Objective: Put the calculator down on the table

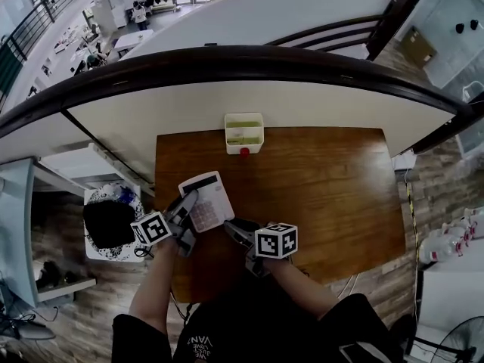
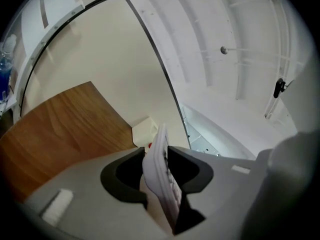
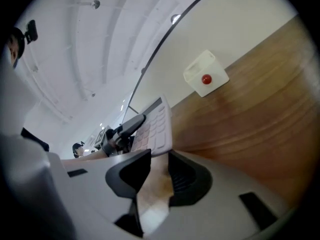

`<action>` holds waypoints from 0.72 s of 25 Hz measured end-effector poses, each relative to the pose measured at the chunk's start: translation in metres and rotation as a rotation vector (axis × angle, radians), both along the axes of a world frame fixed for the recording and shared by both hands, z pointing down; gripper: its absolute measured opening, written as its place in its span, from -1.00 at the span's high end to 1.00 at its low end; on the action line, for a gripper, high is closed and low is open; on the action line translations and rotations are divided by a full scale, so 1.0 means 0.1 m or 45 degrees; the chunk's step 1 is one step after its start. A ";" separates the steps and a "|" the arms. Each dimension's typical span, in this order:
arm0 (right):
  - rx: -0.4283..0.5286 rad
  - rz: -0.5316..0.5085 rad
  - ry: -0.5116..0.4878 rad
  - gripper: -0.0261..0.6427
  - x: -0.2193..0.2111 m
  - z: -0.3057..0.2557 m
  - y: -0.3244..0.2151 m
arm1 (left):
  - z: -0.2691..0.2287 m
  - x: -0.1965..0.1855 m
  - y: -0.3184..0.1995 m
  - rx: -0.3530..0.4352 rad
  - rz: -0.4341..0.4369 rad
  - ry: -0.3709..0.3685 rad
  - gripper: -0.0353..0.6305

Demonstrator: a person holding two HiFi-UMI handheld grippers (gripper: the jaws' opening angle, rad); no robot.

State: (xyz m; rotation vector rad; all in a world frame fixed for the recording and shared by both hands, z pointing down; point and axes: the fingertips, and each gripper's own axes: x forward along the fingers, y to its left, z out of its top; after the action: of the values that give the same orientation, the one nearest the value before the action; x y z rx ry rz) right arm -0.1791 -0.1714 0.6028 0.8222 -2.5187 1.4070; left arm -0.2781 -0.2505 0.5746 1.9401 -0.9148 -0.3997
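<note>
Both the left claw [image 2: 160,163] and right claw [image 3: 159,166] clamp the white calculator [image 1: 206,200]; its print is unreadable.

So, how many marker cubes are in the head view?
2. One cube sits on the left tool, left of the calculator; the other sits on the right tool, below the calculator. None seems hidden.

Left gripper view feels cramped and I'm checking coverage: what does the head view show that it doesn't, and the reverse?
Only the head view: the calculator's key face, the right gripper at its near corner, and the person's arms. Only the left gripper view: how the left gripper's jaws clamp the calculator, which is seen edge-on between them. Both: the calculator, the wooden table and the white box at its far edge.
</note>
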 end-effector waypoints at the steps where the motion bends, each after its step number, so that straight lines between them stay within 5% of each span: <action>1: -0.006 0.014 0.002 0.59 -0.02 0.03 -0.06 | 0.03 -0.02 -0.06 -0.007 0.000 -0.007 0.50; 18: -0.135 0.158 -0.012 0.58 -0.21 0.34 -0.75 | 0.31 -0.14 -0.89 -0.074 0.074 -0.139 0.48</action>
State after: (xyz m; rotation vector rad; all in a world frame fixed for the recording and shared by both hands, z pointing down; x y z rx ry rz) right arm -0.2002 -0.2463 0.6372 0.9689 -2.4129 1.5696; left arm -0.2916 -0.3390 0.6055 1.9452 -0.9271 -0.2330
